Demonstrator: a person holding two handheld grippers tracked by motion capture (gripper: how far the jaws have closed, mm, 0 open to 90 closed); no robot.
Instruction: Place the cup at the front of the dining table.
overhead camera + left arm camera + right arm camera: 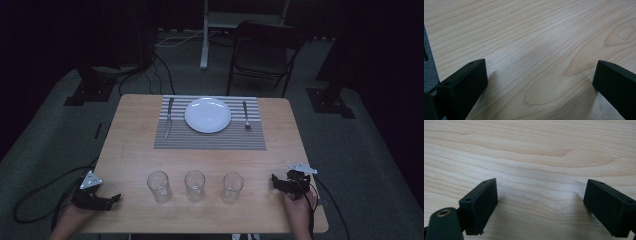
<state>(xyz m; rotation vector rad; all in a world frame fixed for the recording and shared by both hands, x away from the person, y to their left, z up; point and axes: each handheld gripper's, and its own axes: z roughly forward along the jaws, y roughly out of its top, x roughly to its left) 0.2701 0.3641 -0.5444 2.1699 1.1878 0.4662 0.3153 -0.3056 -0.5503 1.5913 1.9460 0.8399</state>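
1. The tabletop (130, 150) is light wood, and the room around it is dark.
2. Three clear glasses stand in a row near the person's edge of the tabletop.
3. The left glass (158, 186), the middle glass (194, 185) and the right glass (232, 187) are all upright and apart from each other.
4. The left gripper (116, 199) is at the near left corner, held in the person's left hand (75, 217). It points to the right, toward the left glass, but stays apart from it.
5. Its jaws stand wide. In the left gripper view there is just bare wood between them (539, 85).
6. The right gripper (275, 181) is at the near right, held in the right hand (299, 202). It points left toward the right glass and does not touch it.
7. Its jaws stand wide too, with bare wood between them in the right gripper view (540, 200).
8. On the far side lies a striped mat (210, 140).
9. A white plate (208, 114) sits on the mat.
10. A knife (169, 117) lies left of the plate, and a fork (246, 115) lies right of it.
11. A dark chair (262, 52) stands behind the tabletop.
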